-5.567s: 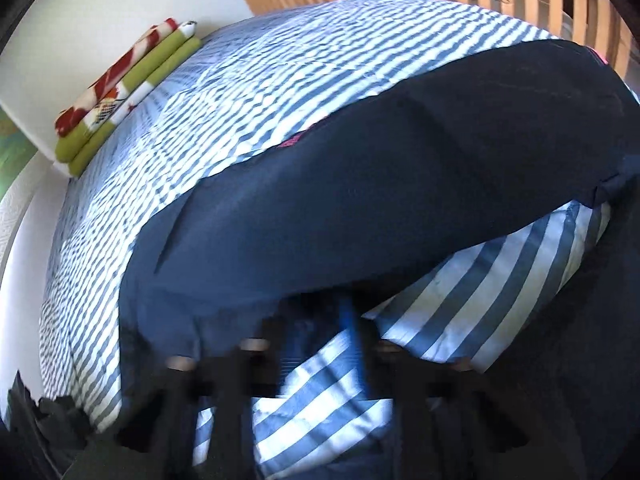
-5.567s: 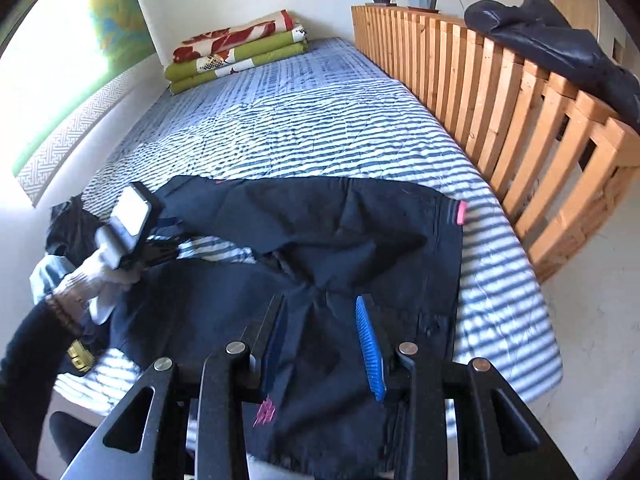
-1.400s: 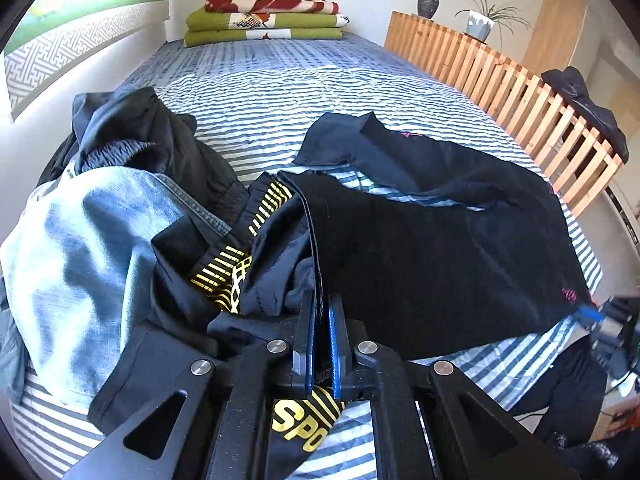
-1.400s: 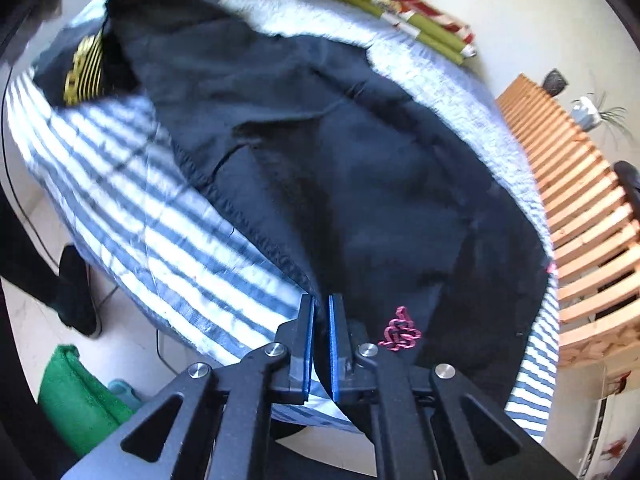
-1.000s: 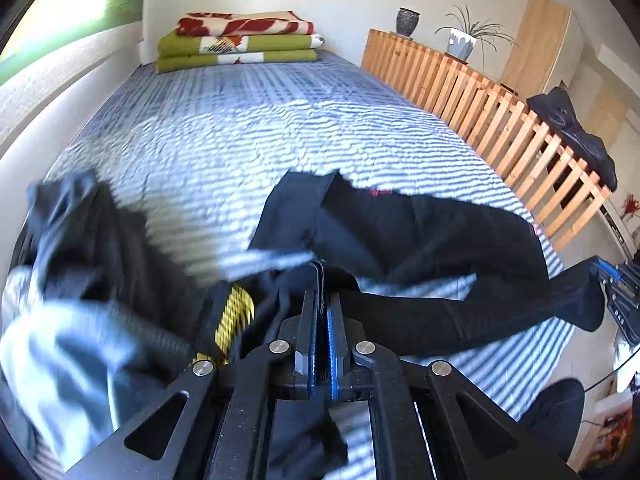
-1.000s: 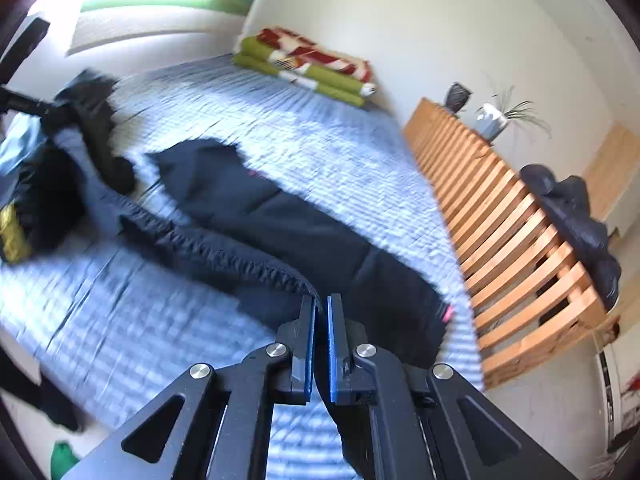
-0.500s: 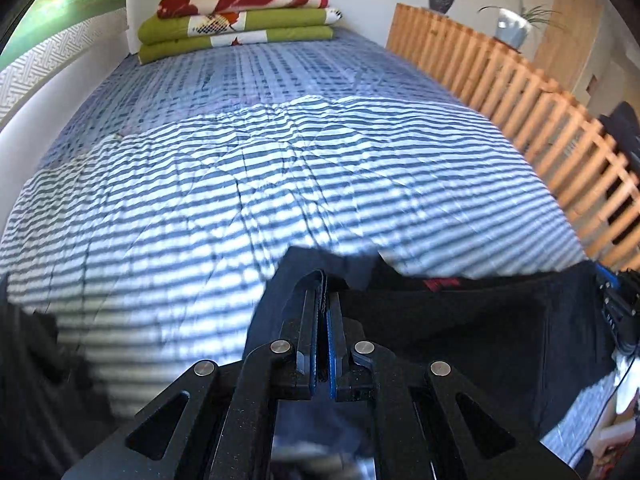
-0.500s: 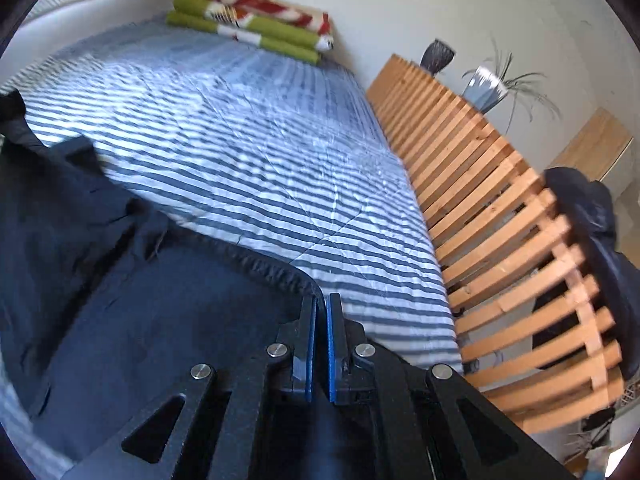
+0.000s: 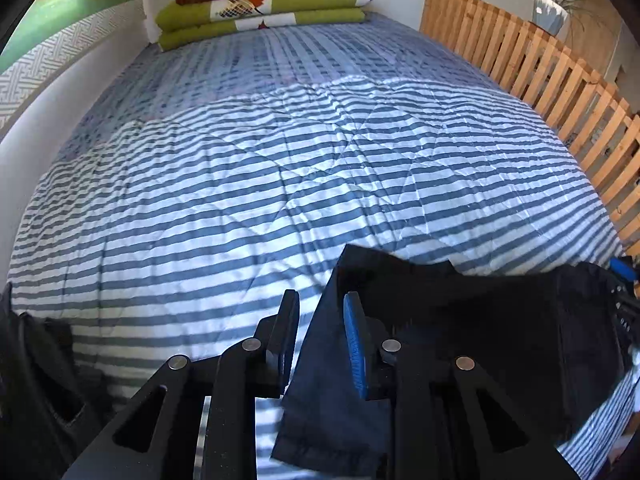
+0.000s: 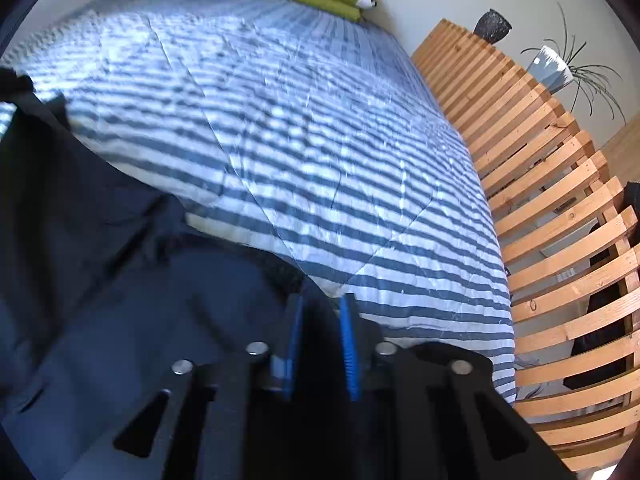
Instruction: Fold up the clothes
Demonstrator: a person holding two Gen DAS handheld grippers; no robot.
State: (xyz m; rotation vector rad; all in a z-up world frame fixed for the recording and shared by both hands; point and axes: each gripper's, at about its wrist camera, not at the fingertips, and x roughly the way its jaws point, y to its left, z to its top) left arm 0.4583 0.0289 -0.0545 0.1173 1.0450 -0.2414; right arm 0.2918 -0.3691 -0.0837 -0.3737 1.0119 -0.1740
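- The dark navy fabric garment [image 9: 460,320] lies spread flat across the near end of the bed, on top of the blue-and-white striped quilt [image 9: 280,160]. Looks like it's doubled over, so the far edge is a thick, slightly wavy fold line running left to right.
- Fabric is plain, matte and really dark, almost black in shadow and more navy where the sun hits it. A few soft creases on the left part in the right wrist view [image 10: 100,220].
- The left gripper [image 9: 320,320] has just been opening. Its jaws stand apart now with a corner flap of the garment lying loose between them, and the blue pads [image 9: 354,344] aren't pinching it.
- The right gripper [image 10: 322,320] has just been opening too. Jaws are parted over the garment's far right corner, cloth sits in the gap, nothing clamped.
- Far end of the bed has a stack of folded green, red and white blankets [image 9: 260,8], well apart from the garment.
- A slatted wooden rail [image 10: 560,240] runs along the right side of the bed.
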